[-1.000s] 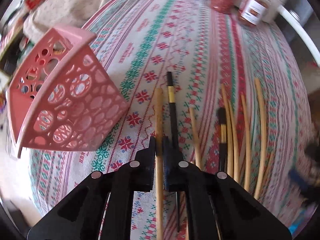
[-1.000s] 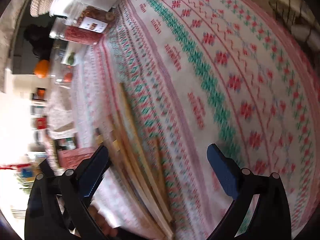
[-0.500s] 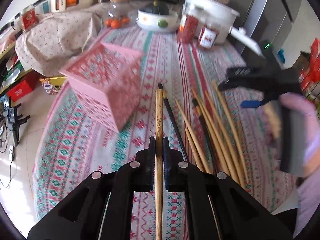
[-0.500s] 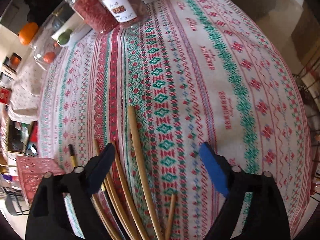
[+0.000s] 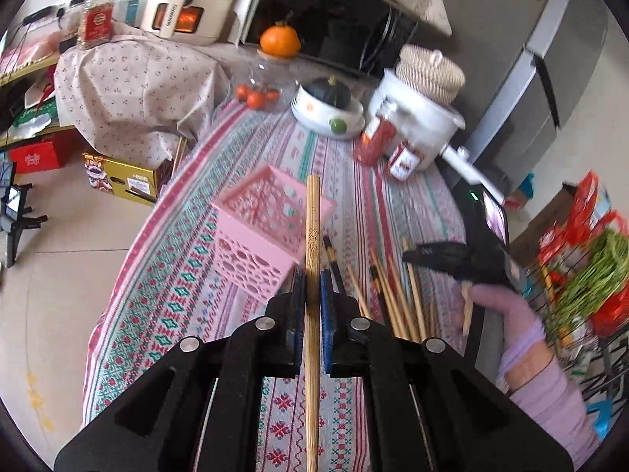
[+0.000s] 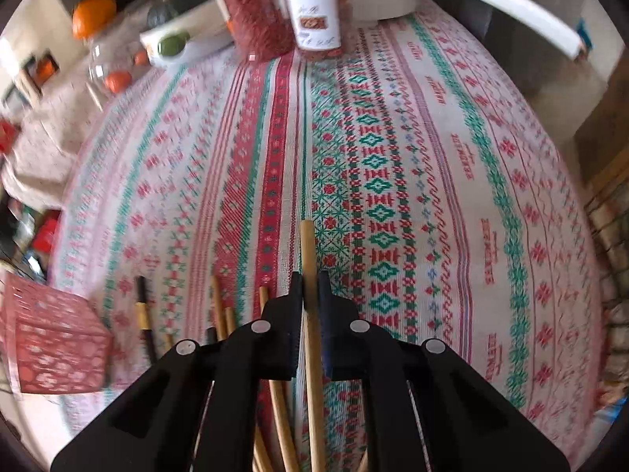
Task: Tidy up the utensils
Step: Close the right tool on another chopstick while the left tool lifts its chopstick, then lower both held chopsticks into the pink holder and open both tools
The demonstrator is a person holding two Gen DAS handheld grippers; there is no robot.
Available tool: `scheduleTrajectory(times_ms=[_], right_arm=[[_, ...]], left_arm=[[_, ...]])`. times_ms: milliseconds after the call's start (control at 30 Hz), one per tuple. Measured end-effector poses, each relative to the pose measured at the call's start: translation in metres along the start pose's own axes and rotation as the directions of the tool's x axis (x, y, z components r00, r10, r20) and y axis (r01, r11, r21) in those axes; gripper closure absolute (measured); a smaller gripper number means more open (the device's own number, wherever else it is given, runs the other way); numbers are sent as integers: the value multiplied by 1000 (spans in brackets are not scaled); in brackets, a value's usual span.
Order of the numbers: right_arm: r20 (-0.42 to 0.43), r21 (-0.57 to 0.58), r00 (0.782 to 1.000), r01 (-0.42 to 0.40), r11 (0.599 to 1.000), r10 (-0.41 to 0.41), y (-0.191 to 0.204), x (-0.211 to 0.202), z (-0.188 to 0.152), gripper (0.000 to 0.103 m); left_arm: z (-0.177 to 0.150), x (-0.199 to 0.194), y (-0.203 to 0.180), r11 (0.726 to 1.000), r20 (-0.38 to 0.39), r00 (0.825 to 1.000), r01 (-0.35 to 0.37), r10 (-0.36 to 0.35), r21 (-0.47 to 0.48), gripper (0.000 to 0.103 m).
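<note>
Now | left gripper (image 5: pixel 312 287) clamps carved chopstick (image 5: pixel 313 228), long axis pointing over pink basket (image 5: pixel 271 212) just ahead | right gripper (image 6: pixel 310 287) clamps plain chopstick (image 6: pixel 308 251), farther from basket

Chopstick (image 5: pixel 313 236): engraved bamboo, matt. Basket (image 5: pixel 271 232): perforated pink plastic, smooth. Table cover (image 6: pixel 393 157): woven patterned cloth. Left tongs (image 5: pixel 313 287): matt black plastic, metal rivets.

No legible text anywhere: white label on jar (image 6: pixel 317 19) at twelve o'clock blurred, lettering woven into tablecloth (image 6: pixel 464 157) at two o'clock unreadable.
</note>
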State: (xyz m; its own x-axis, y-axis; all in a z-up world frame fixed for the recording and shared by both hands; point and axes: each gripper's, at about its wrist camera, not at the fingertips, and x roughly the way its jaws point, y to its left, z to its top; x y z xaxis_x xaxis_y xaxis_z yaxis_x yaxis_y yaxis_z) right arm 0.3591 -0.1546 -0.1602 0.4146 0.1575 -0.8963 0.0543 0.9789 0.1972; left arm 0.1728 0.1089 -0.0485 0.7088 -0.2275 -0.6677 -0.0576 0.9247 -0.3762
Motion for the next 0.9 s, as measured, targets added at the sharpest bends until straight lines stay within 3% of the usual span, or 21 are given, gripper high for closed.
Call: scheduleTrajectory(times_ms=[133, 400, 633, 900], right_arm=[[101, 36, 993, -71, 997, 68, -14, -40, -3, 95], [221, 88, 963, -177, 980, 154, -38, -104, -21, 95], [376, 104, 893, -305, 947, 246, -48, -165, -26, 95], [504, 70, 806, -397, 915, 311, -43, -233, -25, 95]], left_arm=[[6, -12, 9, 999, 57, 998, 37, -35, -36, 97], [15, -25, 17, 997, 115, 993, 11, -2, -80, 97], [34, -56, -3, 1000, 280, 960, -26, 28, -9, 97], [63, -90, -19, 1000, 315, 949, -10, 1, 27, 97]])
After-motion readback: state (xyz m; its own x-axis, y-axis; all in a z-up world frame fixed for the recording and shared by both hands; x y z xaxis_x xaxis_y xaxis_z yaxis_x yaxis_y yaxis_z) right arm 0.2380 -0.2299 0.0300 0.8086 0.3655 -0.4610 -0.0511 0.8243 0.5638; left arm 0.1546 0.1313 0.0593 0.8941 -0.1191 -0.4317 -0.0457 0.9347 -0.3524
